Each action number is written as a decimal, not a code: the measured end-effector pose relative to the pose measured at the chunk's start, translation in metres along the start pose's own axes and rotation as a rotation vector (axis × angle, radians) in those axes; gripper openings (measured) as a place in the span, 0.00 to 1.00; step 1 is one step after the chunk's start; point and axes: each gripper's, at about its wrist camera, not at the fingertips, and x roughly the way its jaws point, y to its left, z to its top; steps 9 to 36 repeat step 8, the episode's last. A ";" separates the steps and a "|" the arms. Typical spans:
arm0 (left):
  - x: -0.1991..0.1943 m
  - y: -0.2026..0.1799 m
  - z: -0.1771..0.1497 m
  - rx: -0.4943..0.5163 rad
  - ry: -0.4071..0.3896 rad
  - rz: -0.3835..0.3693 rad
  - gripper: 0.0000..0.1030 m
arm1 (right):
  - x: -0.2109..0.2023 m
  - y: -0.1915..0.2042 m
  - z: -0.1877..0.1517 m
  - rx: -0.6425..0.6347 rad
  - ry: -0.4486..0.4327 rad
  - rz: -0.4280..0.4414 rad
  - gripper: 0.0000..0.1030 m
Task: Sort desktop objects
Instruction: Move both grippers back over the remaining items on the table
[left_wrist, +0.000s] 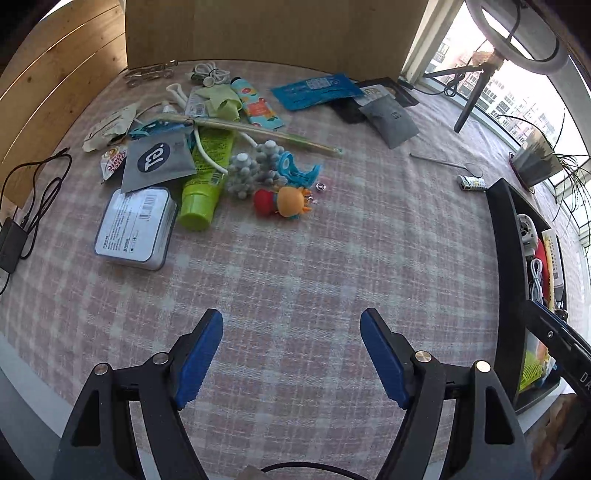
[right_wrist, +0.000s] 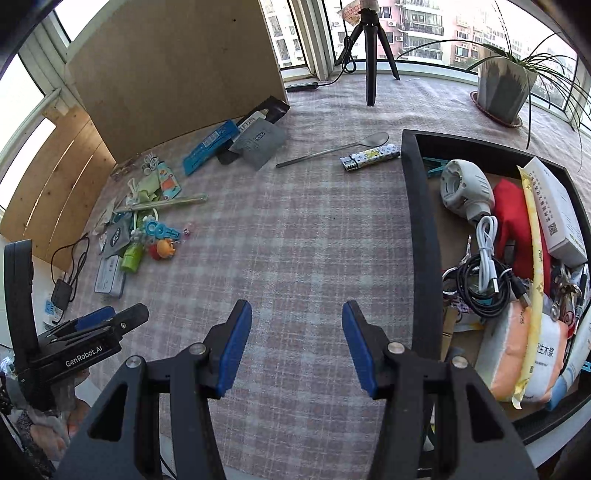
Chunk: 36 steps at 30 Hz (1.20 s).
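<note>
My left gripper (left_wrist: 291, 332) is open and empty above the checked tablecloth, near its front edge. My right gripper (right_wrist: 297, 325) is open and empty, just left of the black tray (right_wrist: 421, 221). The tray holds a white fan (right_wrist: 465, 192), cables (right_wrist: 484, 273), a red cloth and packets. A pile of loose objects lies far left: a grey tin (left_wrist: 136, 229), a green tube (left_wrist: 207, 177), a grey pouch (left_wrist: 157, 158), a small doll (left_wrist: 284, 201) and grey bobble toys (left_wrist: 255, 170). A lighter (right_wrist: 369, 157) and a spoon (right_wrist: 332, 149) lie near the tray.
A blue packet (left_wrist: 314, 90) and grey sachet (left_wrist: 391, 120) lie at the back by a cardboard panel (left_wrist: 258, 29). A tripod (right_wrist: 371, 55) and potted plant (right_wrist: 502, 85) stand at the far edge. A charger with cable (left_wrist: 14, 236) sits at the left edge.
</note>
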 end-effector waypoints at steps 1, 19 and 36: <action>0.000 0.004 -0.001 -0.001 -0.006 -0.002 0.73 | 0.003 0.004 -0.001 -0.003 0.005 0.000 0.49; -0.002 0.006 0.000 0.079 -0.066 -0.008 0.73 | 0.020 0.025 -0.010 -0.013 0.010 -0.006 0.49; -0.002 0.006 0.000 0.079 -0.066 -0.008 0.73 | 0.020 0.025 -0.010 -0.013 0.010 -0.006 0.49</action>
